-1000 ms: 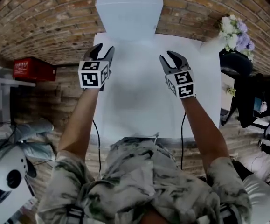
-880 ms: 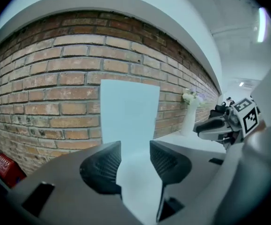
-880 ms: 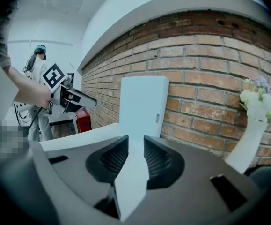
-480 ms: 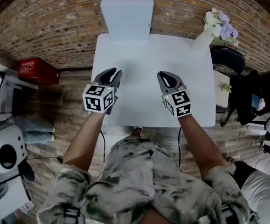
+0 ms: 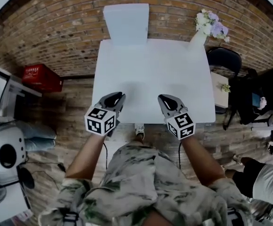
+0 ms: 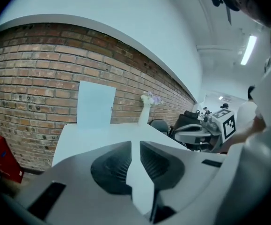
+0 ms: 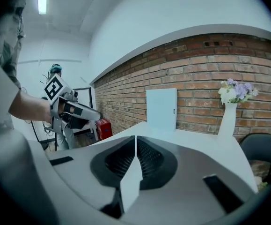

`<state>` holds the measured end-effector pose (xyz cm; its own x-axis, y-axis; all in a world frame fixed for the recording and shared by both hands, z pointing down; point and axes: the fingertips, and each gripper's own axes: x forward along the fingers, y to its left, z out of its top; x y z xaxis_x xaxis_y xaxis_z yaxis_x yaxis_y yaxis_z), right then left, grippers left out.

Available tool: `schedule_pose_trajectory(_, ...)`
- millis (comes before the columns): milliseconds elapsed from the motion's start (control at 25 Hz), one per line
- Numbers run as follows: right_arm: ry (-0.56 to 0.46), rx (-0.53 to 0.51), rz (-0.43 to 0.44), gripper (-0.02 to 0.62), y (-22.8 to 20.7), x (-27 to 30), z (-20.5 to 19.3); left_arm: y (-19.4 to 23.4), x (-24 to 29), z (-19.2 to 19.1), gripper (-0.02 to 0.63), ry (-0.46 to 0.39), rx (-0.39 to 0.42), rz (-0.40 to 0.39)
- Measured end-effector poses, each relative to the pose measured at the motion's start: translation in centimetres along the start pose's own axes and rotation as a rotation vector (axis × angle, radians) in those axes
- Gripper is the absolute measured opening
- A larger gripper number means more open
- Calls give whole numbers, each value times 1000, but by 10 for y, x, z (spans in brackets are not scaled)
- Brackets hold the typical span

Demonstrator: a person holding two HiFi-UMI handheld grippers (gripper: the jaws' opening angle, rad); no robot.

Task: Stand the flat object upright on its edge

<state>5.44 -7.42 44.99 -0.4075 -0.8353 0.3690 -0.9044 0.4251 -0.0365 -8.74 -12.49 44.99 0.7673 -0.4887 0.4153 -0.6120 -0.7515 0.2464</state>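
White table shows whole only in head view; left gripper narrowly apart, right gripper almost shut, both closing empty.

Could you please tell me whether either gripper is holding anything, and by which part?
Nothing is held: the left gripper and the right gripper are both closing their jaws on empty air at the white table's near edge.

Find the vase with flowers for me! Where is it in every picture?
Head view: the vase of flowers is at the upper right, by the far right corner of the table.
Left gripper view: near the middle, in front of the brick wall.
Right gripper view: at the right side, in front of the bricks.
Shared landmark: the upright white panel, always left of the vase.
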Motion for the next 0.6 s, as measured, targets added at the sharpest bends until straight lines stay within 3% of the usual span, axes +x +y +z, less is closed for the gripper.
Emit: schedule_pose_trajectory(600,5,46,7,23,77,-141,-54,-97,-96,-76,40,47,9,-42)
